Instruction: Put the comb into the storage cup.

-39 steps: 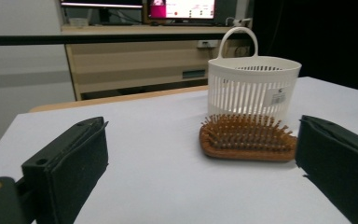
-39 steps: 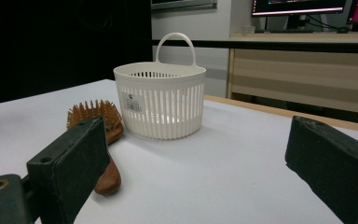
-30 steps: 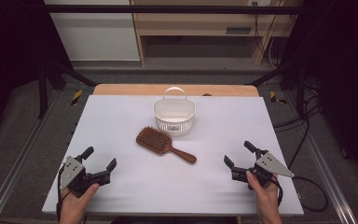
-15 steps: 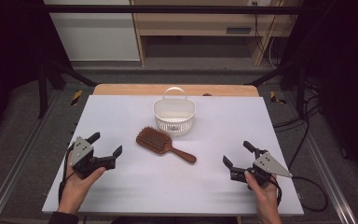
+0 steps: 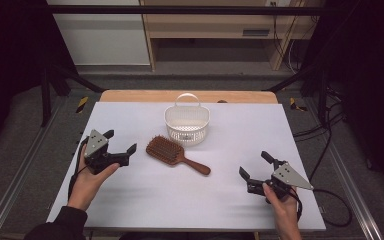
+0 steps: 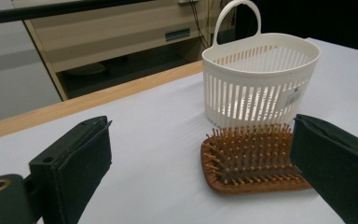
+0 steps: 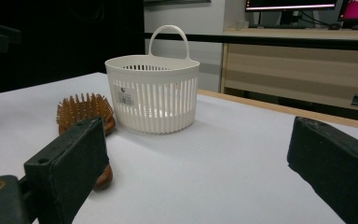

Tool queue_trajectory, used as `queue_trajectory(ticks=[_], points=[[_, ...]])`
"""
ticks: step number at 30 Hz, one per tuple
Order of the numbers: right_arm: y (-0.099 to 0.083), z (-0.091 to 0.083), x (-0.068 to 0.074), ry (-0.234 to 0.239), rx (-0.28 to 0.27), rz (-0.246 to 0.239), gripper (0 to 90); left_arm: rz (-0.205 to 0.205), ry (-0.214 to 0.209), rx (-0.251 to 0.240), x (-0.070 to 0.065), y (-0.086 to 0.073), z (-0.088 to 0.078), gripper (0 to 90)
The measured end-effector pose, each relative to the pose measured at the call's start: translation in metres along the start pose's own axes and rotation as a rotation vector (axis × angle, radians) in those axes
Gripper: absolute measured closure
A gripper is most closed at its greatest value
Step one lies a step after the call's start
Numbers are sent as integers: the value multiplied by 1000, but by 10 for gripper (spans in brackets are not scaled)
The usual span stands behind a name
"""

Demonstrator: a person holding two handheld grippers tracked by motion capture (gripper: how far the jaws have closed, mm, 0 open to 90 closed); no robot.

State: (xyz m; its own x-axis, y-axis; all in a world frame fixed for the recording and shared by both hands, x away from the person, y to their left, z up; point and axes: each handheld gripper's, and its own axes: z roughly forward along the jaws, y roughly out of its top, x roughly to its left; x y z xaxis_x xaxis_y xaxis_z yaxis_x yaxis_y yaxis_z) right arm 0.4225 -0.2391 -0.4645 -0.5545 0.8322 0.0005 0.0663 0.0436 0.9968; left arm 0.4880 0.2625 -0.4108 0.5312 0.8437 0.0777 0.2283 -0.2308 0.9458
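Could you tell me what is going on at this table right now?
A person holds a two-jaw gripper in each hand over a white table. The left gripper, jaws open, is beside the bristled head of a brown hairbrush lying bristles up, without touching it. The right gripper, also open, holds nothing. A white slotted basket stands just behind the brush.

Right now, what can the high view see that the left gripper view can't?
Only the high view takes in both hands: the left gripper beside the brush head, the right gripper near the table's front right, and the hairbrush's handle pointing toward that right gripper. Only the left gripper view shows the basket's slatted wall close up, with a small label on it, and the brush's bristles standing upward. Both show the brown hairbrush lying just in front of the white basket on the white table, with the left gripper's jaws open.
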Motion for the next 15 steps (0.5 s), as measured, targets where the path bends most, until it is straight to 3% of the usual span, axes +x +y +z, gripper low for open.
queue_trajectory(ticks=[5, 8, 13, 15], points=[[-1, 1, 0, -3, 8, 0, 50, -15, 1, 49, 0, 2, 20, 135], [0, 1, 0, -7, 3, 4, 50, 15, 12, 85, 0, 2, 32, 203], [-1, 0, -1, -3, 6, 5, 51, 5, 20, 99, 5, 0, 47, 367], [-1, 1, -1, -2, 10, 3, 51, -3, 19, 101, 7, -1, 51, 475]])
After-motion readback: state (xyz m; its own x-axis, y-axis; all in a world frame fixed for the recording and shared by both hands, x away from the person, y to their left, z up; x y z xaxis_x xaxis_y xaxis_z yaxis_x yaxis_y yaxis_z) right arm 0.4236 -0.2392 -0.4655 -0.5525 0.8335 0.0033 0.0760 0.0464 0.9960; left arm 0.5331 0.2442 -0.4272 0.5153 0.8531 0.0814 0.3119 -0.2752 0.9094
